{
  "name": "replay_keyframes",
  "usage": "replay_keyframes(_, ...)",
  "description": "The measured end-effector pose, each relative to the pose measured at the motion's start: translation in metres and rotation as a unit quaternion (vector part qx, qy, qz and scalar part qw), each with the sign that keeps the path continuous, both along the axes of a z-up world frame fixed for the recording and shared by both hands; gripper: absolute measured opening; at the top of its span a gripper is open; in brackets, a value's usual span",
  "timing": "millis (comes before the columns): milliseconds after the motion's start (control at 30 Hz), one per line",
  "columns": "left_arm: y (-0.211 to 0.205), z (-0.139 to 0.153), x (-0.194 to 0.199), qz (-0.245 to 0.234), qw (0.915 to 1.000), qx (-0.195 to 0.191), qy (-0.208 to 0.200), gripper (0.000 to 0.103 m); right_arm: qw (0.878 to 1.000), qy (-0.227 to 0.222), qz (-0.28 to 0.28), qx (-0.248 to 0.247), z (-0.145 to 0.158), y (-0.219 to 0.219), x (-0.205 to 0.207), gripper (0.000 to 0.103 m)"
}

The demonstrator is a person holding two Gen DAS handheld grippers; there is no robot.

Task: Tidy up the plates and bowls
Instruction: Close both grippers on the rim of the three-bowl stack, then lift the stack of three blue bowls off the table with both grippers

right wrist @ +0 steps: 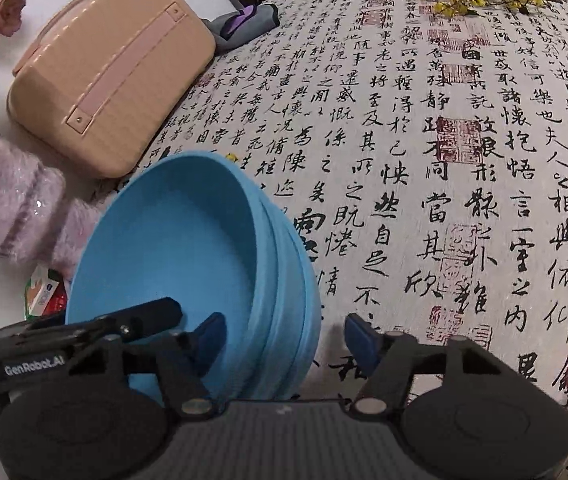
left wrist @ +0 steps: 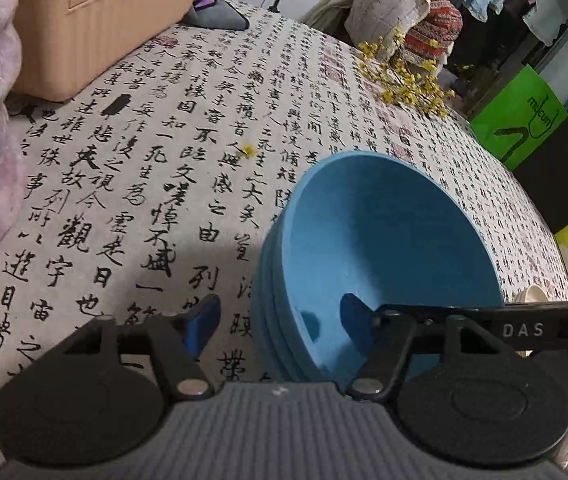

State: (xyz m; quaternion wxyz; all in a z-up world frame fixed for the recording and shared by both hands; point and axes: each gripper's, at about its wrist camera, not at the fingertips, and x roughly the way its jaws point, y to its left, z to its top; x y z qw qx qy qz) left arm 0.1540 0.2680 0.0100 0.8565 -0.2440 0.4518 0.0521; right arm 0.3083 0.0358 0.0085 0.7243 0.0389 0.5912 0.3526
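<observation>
Jaws of both grippers stand part open, each astride the rim of the stack of blue bowls (left wrist: 384,248): the left gripper (left wrist: 280,320) at one side, the right gripper (right wrist: 284,336) at the opposite side; whether the pads press the rim cannot be told. The stack counts about four nested bowls, matte blue, on the table (left wrist: 144,184). Beyond the stack lie one tan case (right wrist: 104,76) and one spray of yellow flowers (left wrist: 404,80). The stack's near edge is hidden by the gripper bodies.

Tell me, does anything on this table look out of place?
A few yellow petals lie loose on the calligraphy tablecloth, apart from the flower sprig. The stacked blue bowls look neatly nested.
</observation>
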Motion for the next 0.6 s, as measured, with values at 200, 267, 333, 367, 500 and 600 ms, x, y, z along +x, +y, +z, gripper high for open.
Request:
replay_keyframes(200, -0.0036, -0.0053, 0.0030, -0.010, 0.9998, -0.008, 0.014, 0.050, 1.000, 0.015, -0.003, 0.002, -0.0031, 0.0056, 0.0000, 0.049)
replay_keyframes(267, -0.0038, -0.0054, 0.0030, -0.011, 0.9998, -0.008, 0.013, 0.048, 1.000, 0.017, -0.005, 0.001, -0.0033, 0.0066, 0.0000, 0.049)
replay_keyframes(333, -0.0050, -0.0054, 0.0029, -0.013, 0.9998, -0.006, 0.011, 0.045, 1.000, 0.021, -0.007, 0.001, -0.0037, 0.0072, 0.0010, 0.049)
replay_keyframes(367, -0.0056, -0.0053, 0.0028, -0.012, 0.9999, -0.004, 0.010, 0.045, 1.000, 0.023, -0.008, 0.002, -0.0041, 0.0072, 0.0016, 0.048)
replay_keyframes(500, -0.0063, -0.0049, 0.0031, -0.009, 0.9999, -0.001, 0.009, 0.044, 0.999, 0.030, -0.015, 0.008, -0.0050, 0.0019, 0.0040, 0.047)
replay_keyframes(600, -0.0066, -0.0049, 0.0034, -0.007, 0.9999, -0.002, 0.010, 0.044, 0.999, 0.034, -0.018, 0.009, -0.0047, -0.0008, 0.0039, 0.046)
